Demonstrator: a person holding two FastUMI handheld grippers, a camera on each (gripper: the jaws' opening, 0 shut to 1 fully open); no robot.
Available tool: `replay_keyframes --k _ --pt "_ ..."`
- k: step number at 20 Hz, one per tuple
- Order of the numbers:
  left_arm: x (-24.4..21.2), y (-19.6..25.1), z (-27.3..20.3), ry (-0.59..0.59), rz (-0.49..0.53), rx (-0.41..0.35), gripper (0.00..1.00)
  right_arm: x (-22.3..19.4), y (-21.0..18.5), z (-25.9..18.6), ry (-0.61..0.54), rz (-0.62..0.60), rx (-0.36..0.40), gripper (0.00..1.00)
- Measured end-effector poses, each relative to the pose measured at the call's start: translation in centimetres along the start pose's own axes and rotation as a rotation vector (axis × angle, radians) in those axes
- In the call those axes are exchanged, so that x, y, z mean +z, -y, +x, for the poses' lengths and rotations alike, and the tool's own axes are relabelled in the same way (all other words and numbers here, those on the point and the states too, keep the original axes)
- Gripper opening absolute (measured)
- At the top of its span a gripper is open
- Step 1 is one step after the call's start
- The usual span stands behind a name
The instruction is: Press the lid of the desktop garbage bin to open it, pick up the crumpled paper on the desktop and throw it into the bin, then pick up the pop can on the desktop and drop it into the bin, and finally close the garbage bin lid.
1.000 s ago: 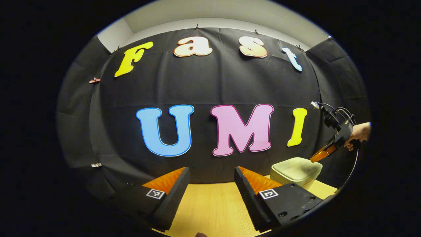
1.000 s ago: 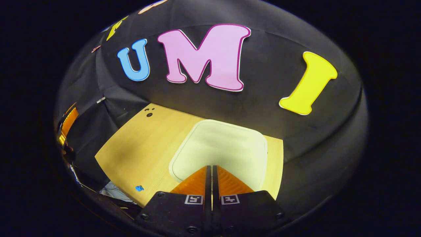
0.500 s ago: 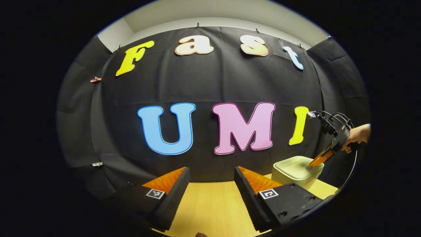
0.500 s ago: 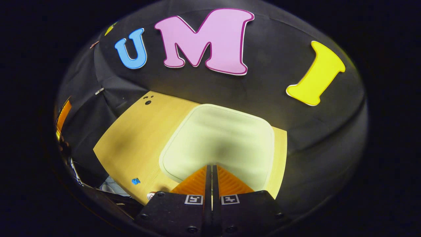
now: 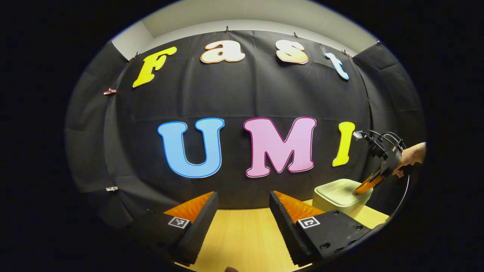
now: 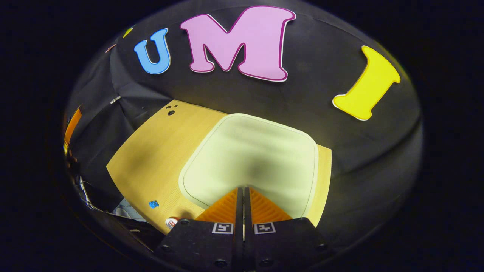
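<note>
In the left gripper view, the left tool sits low over the wooden tabletop with its two fingers spread wide apart and nothing between them. It points toward the black cloth wall at the back of the booth. Off to the right, near the far right corner of the tabletop, stands the pale green garbage bin with its lid down. The right tool comes in from the right, tilted down, held by a hand at the edge of the view. Its tips rest on the right part of the lid; from this distance the fingers appear drawn together. A bundle of cables sits on top of that tool's body.

In the right gripper view, the right tool has its fingers closed against each other with no visible gap, and they grip nothing. The tips meet the near edge of the lid, which lies flat and closed, with a dark shadow falling on it just ahead of the tips. The garbage bin stands close to the black cloth at the back and right of the tabletop. A small blue spot lies on the tabletop to the left. Just beside the tool's body, at the bottom left, part of a red and white object peeks out, too cut off to identify.
</note>
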State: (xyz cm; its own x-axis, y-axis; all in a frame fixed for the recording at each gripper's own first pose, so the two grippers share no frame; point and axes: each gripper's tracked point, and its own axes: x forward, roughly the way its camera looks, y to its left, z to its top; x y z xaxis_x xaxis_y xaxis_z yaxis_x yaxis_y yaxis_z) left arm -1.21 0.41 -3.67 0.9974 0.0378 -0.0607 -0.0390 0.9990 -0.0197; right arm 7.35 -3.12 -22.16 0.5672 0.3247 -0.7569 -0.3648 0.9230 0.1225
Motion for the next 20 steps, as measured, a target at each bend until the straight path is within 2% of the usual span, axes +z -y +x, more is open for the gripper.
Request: replay_keyframes --k 2,5,13,20 --pt "0.2 -0.1 0.0 0.005 0.009 -0.001 0.89 1.1 0.7 -0.4 0.054 -0.005 -0.038 0.05" --pt "0.4 -0.3 -0.1 0.009 0.014 0.002 0.88 2.5 0.4 -1.7 0.127 -0.006 -0.054 0.05" --pt "0.5 -0.1 -0.2 0.011 0.016 -0.005 0.89 8.0 0.8 -6.4 0.411 0.052 -0.113 0.05" --pt "0.3 0.1 -0.4 0.009 0.015 -0.011 0.88 11.0 1.2 -10.5 0.643 0.042 -0.192 0.05"
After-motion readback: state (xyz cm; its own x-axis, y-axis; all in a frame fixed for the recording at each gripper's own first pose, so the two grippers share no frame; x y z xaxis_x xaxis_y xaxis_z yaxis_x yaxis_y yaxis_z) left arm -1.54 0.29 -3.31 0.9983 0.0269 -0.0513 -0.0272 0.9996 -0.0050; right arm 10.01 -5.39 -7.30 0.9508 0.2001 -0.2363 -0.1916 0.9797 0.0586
